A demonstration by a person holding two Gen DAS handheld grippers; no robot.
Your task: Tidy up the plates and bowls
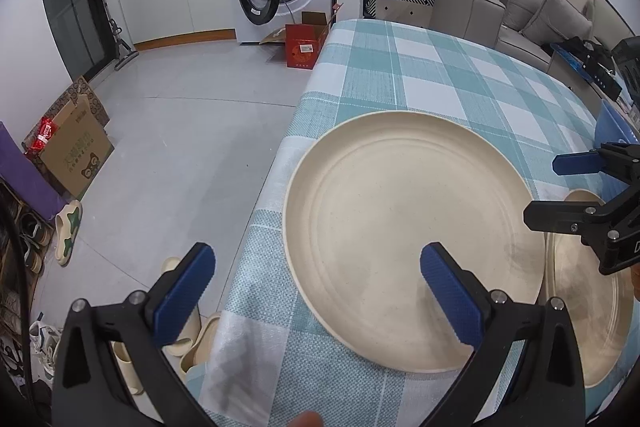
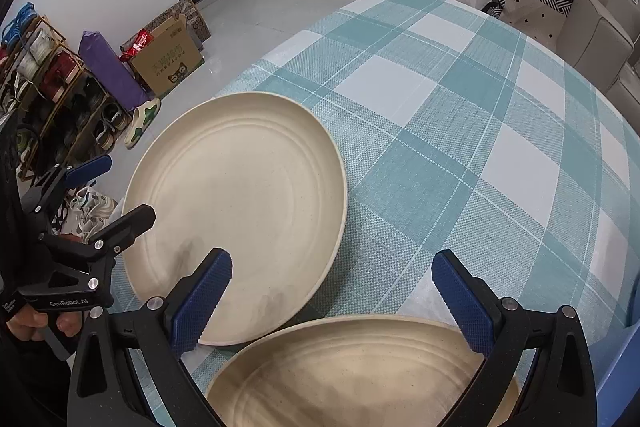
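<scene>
Both claws spread, gripping nothing. Left claw (image 1: 316, 291) hovers over the far plate (image 1: 400, 227) at the table (image 1: 420, 67) edge; right claw (image 2: 332, 295) over the near plate (image 2: 360, 371). Looks like pre-grasp for stacking. Next: pinch a rim.

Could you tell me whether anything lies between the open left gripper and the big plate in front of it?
Nothing visible does. The left gripper is open, one finger already over the plate; only tablecloth lies around it. The second plate sits apart, under the right gripper.
</scene>
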